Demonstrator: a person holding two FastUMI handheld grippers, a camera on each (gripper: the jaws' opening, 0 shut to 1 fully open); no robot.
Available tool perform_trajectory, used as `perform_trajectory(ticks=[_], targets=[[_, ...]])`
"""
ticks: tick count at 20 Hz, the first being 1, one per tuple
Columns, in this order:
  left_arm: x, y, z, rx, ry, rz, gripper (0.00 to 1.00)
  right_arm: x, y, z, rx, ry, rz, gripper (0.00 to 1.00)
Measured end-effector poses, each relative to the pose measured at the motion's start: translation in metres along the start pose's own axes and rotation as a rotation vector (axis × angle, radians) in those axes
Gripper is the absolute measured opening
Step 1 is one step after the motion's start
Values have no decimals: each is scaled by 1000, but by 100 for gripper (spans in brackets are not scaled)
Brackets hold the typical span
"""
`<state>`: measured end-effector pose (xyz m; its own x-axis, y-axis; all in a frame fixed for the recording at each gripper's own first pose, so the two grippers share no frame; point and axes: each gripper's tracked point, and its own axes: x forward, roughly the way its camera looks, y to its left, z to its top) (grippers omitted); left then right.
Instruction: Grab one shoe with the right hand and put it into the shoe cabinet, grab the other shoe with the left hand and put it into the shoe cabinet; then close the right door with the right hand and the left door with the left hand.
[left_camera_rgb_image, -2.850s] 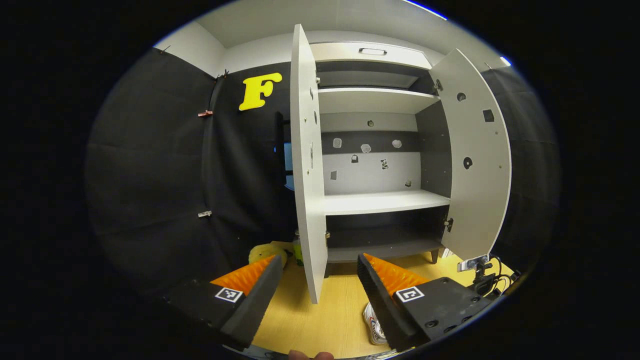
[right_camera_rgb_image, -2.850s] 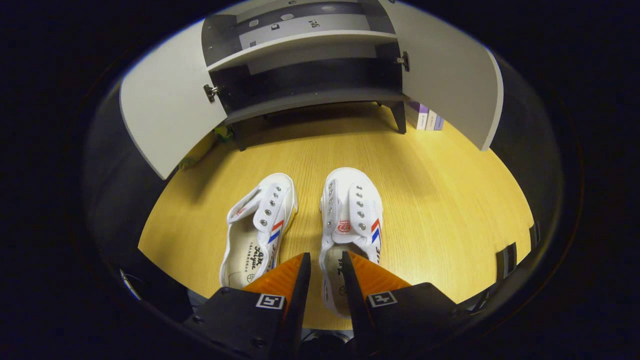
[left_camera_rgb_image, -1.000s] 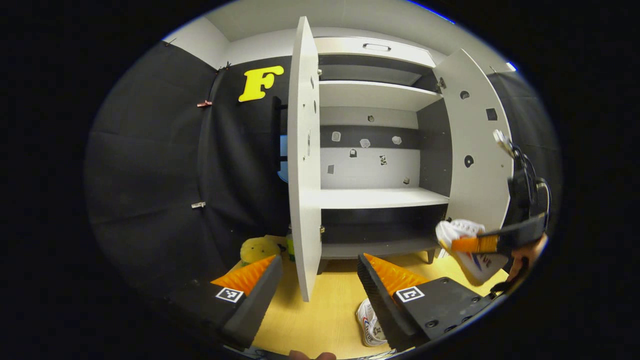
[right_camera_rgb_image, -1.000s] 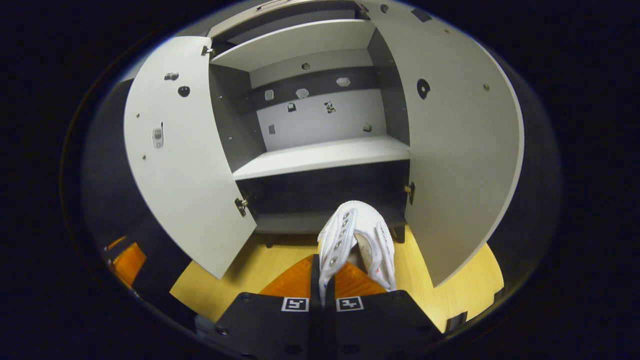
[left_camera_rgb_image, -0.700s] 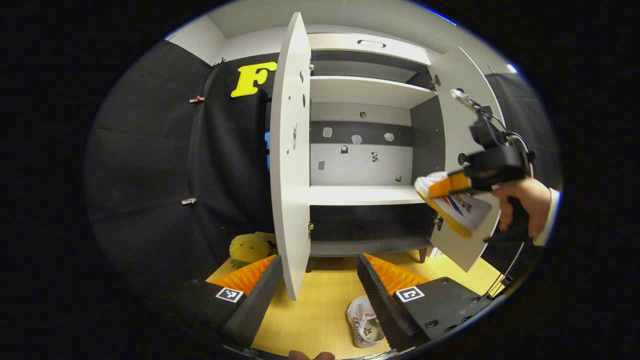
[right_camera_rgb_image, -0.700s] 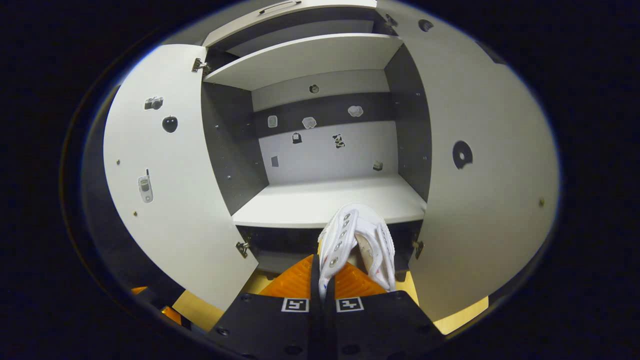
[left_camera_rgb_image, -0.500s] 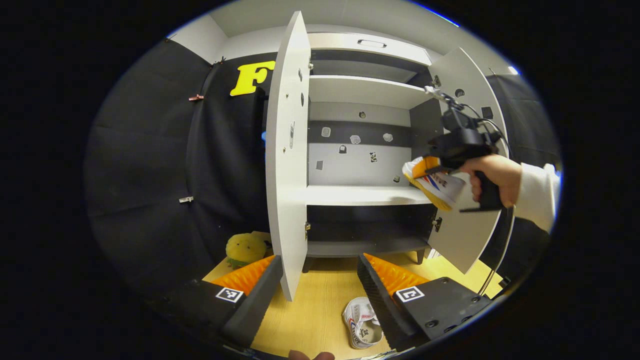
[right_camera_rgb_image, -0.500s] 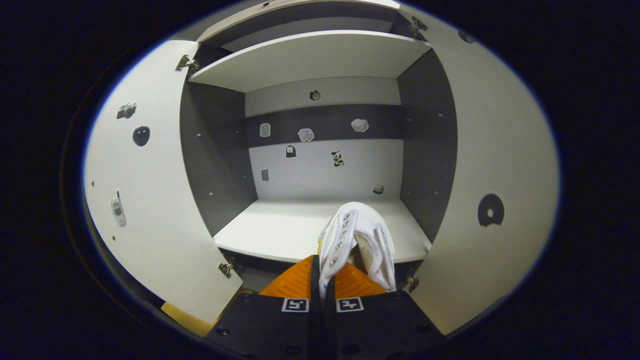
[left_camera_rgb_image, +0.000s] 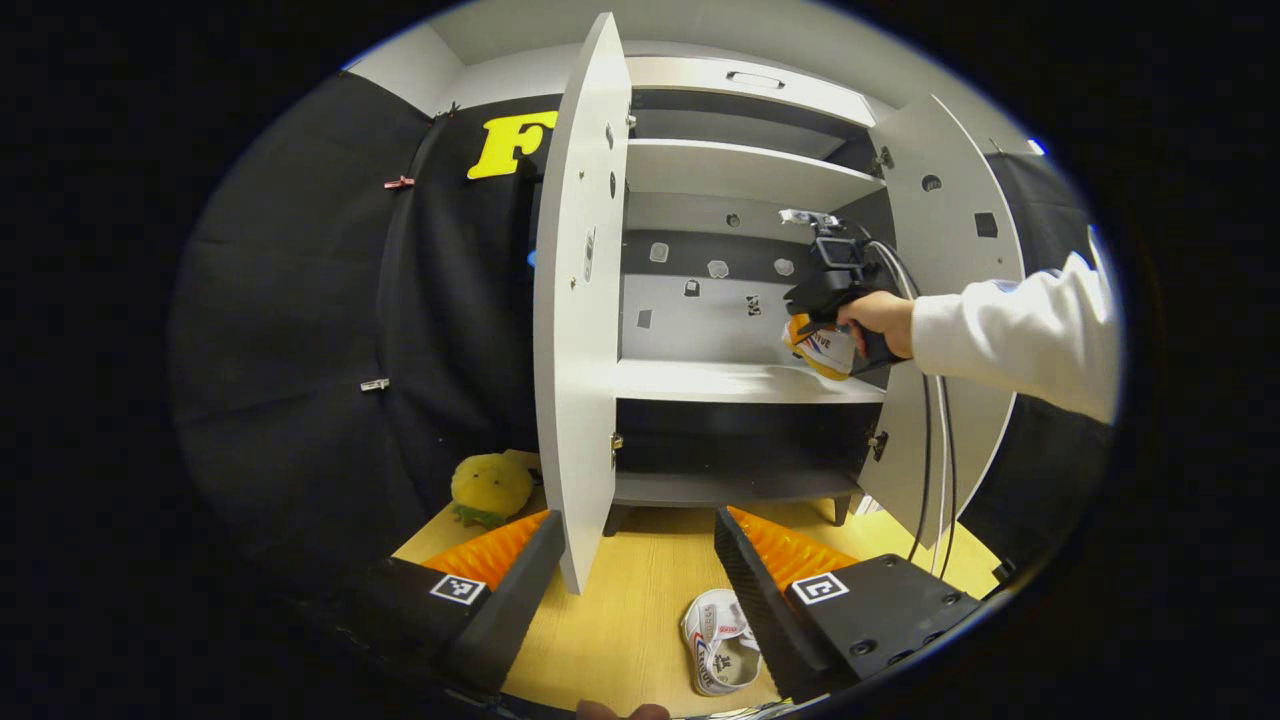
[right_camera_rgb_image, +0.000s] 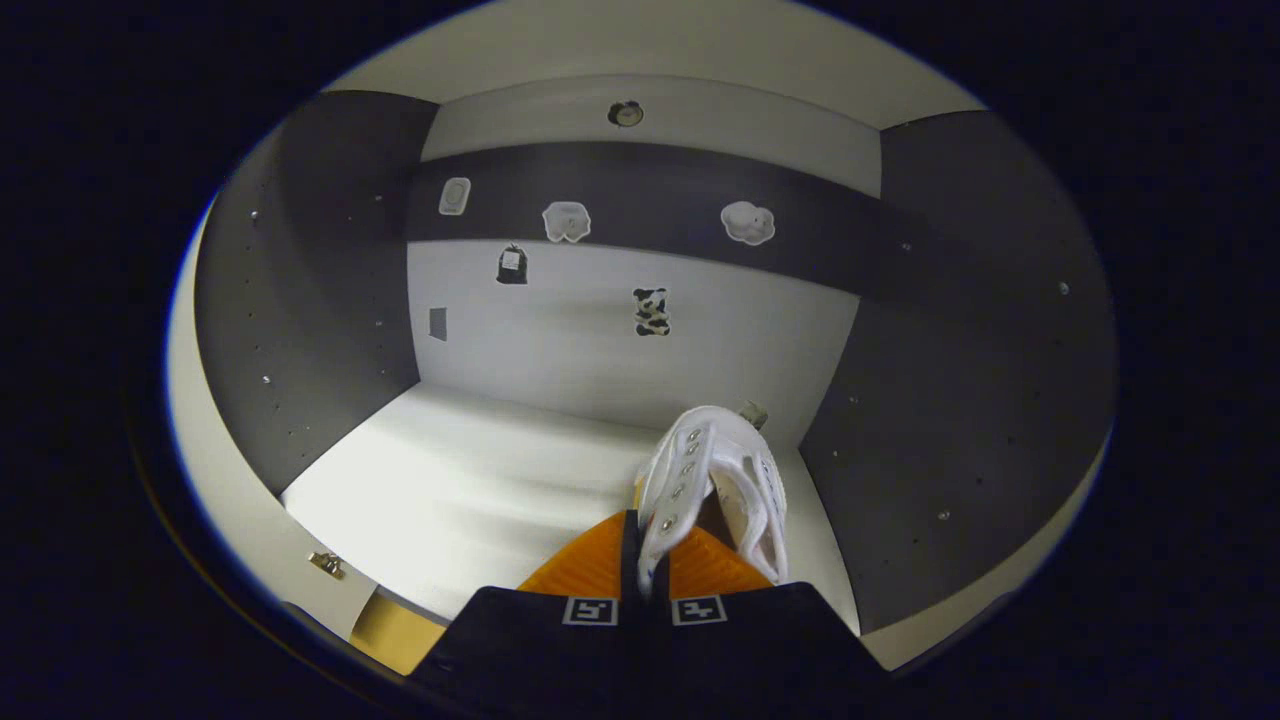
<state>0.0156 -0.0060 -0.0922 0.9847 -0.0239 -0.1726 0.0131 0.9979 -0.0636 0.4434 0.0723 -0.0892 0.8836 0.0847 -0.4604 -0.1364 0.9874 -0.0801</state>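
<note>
Two white shoes and one cabinet (left_camera_rgb_image: 740, 170) with two open doors: one shoe (right_camera_rgb_image: 715, 480) is pinched by its side wall between the clenched fingers of the right gripper (right_camera_rgb_image: 645, 545), toe pointing away toward the back wall, held over the right end of the middle shelf (right_camera_rgb_image: 470, 490); whether it touches the shelf cannot be told. In the left gripper view the same gripper (left_camera_rgb_image: 835, 300), held by a hand (left_camera_rgb_image: 880, 320) in a white sleeve (left_camera_rgb_image: 1010, 330), reaches inside the cabinet with that shoe (left_camera_rgb_image: 822, 350) just above the shelf (left_camera_rgb_image: 720, 380), between the left door (left_camera_rgb_image: 580, 300) and right door (left_camera_rgb_image: 950, 300). The second shoe (left_camera_rgb_image: 718, 640) lies on the wooden floor (left_camera_rgb_image: 630, 610) in front of the cabinet, partly hidden behind one finger of the left gripper (left_camera_rgb_image: 640, 575), whose fingers stand spread apart and grasp nothing. One yellow plush toy (left_camera_rgb_image: 488, 488) sits on the floor left of the cabinet.
</note>
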Motion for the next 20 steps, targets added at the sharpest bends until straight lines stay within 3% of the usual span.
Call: perform_trajectory(ticks=[6, 13, 17, 19, 20], targets=[[-6, -7, -7, -9, 21, 12, 95, 46, 5, -14, -197, 95, -30, 5], [-19, -9, -1, -10, 19, 20, 95, 59, 12, -31, -234, 154, -75, 7], [-21, -9, 4, -14, 7, 13, 95, 46, 11, -27, -191, 140, -71, 27], [-21, -9, 6, -13, 1, 11, 95, 32, 16, -22, -172, 113, -52, 52], [-22, -9, 8, -16, -3, 10, 95, 24, 20, -17, -169, 90, -42, 70]])
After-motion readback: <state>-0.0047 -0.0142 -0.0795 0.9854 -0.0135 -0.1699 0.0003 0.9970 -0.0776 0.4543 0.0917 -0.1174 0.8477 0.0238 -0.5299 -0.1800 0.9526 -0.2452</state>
